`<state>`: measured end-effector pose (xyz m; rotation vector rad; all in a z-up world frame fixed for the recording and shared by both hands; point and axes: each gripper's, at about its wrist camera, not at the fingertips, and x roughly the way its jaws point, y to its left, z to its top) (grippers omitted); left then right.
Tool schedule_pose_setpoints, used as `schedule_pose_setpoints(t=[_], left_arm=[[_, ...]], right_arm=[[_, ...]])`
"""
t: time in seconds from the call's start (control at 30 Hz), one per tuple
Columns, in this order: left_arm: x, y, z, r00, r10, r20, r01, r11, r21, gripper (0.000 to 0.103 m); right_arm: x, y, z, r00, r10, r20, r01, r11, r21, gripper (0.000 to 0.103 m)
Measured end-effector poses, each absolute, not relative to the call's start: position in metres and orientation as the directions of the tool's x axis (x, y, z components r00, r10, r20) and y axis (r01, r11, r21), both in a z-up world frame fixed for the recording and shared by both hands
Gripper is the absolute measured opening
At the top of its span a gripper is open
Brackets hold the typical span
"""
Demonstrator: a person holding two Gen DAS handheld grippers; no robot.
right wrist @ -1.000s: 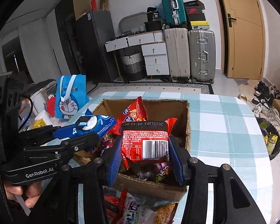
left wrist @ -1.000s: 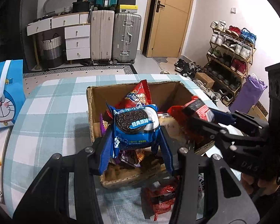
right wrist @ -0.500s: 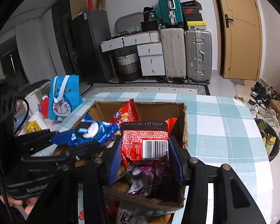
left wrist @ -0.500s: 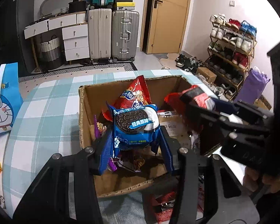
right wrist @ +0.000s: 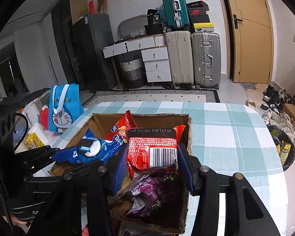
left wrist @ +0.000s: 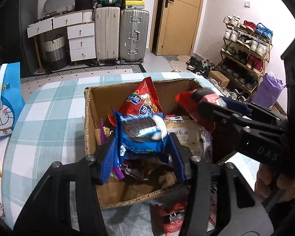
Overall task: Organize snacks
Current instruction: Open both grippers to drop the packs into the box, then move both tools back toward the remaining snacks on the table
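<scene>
An open cardboard box [left wrist: 88, 118] [right wrist: 188, 135] with several snack packs sits on the checked table. My left gripper [left wrist: 142, 143] is over the box's near left part, and the blue Oreo pack [left wrist: 141, 131] [right wrist: 92, 150] between its pads tilts forward as the jaws stand slightly apart. My right gripper [right wrist: 152, 157] is shut on a red snack pack [right wrist: 152, 149] [left wrist: 198, 98], held over the box's right side. A red triangular chip bag [left wrist: 141, 100] [right wrist: 120, 127] stands upright inside. Purple packs [right wrist: 147, 188] lie beneath.
A red packet [left wrist: 171, 214] lies on the table in front of the box. A blue Doraemon bag [left wrist: 3, 100] [right wrist: 63, 108] stands at the table's left edge. The checked tablecloth [right wrist: 226, 137] spreads right of the box. Suitcases, drawers and a shoe rack stand behind.
Both grippers moved forward over the box with their packs. The Oreo pack has now tipped forward and blurred between the left pads, which stand wider apart. The red pack stays gripped.
</scene>
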<state>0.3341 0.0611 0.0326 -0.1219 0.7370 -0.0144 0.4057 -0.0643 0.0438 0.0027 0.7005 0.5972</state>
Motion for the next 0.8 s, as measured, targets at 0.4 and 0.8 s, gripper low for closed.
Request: schedule_pose_setpoints(t=[0.4, 0.8], left_arm=[[0.284, 0.064, 0.061, 0.775, -0.032, -0.632, -0.056, 0.991, -0.118, 0.09], [0.224, 0.064, 0.059, 0.774, -0.003, -0.633, -0.088, 0.99, -0.112, 0.102]], right_arm=[[0.369, -0.096, 0.063, 0.643, 0.506, -0.575, -0.49, 0.849, 0.199, 0.101], [0.317, -0.13, 0.049, 0.618, 0.453, -0.642, -0.436, 0.878, 0.199, 0.102]])
